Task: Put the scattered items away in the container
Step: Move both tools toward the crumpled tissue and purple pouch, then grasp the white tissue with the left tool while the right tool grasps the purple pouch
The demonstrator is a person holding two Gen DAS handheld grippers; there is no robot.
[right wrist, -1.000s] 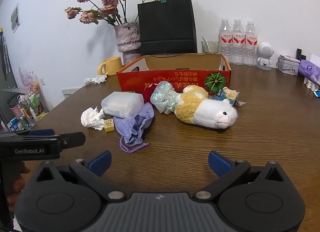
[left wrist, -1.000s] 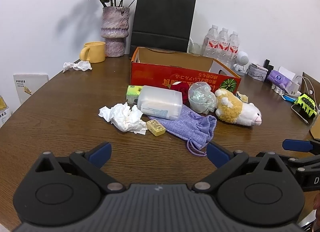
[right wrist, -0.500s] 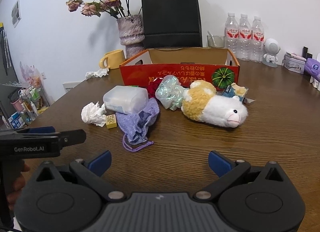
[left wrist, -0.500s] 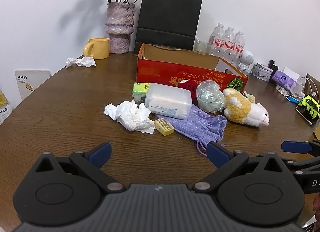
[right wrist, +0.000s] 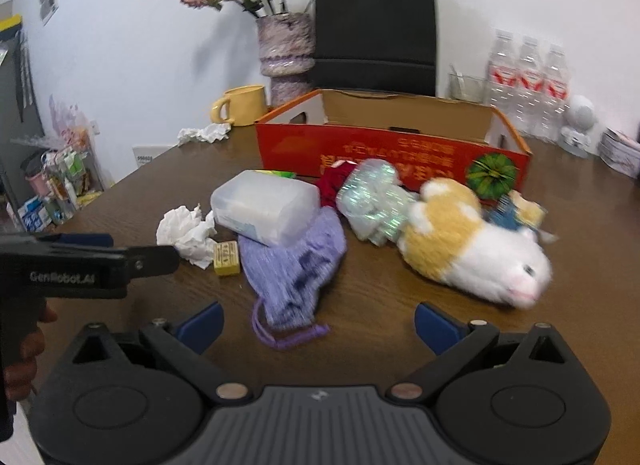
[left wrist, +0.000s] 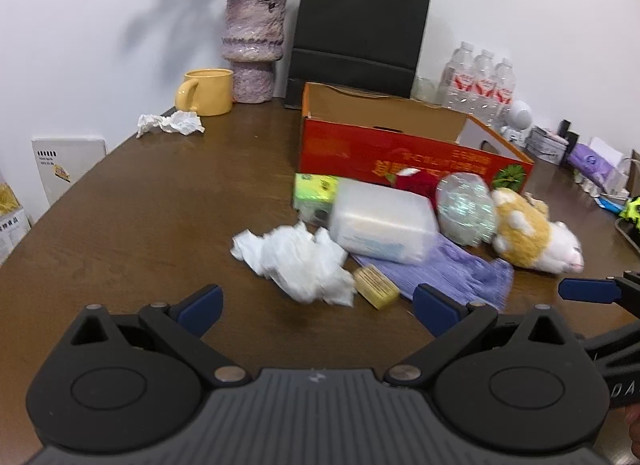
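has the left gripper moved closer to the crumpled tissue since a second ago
Yes. In the left wrist view the left gripper has advanced toward the crumpled tissue: against the fixed red box, the whole pile now sits nearer. Nothing lies between its open jaws.

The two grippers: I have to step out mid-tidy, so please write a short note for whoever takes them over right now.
Left gripper: open, nothing between its fingers, pointed at the crumpled tissue and the small yellow block.
Right gripper: open and empty, jaws just eased in slightly, above the purple drawstring pouch.
Location: everything lies on the table in front of the red cardboard box: translucent plastic case resting on the pouch, shiny wrapped bundle, plush toy, green packet.
Done: nothing visibly in the box.
Left: all items.
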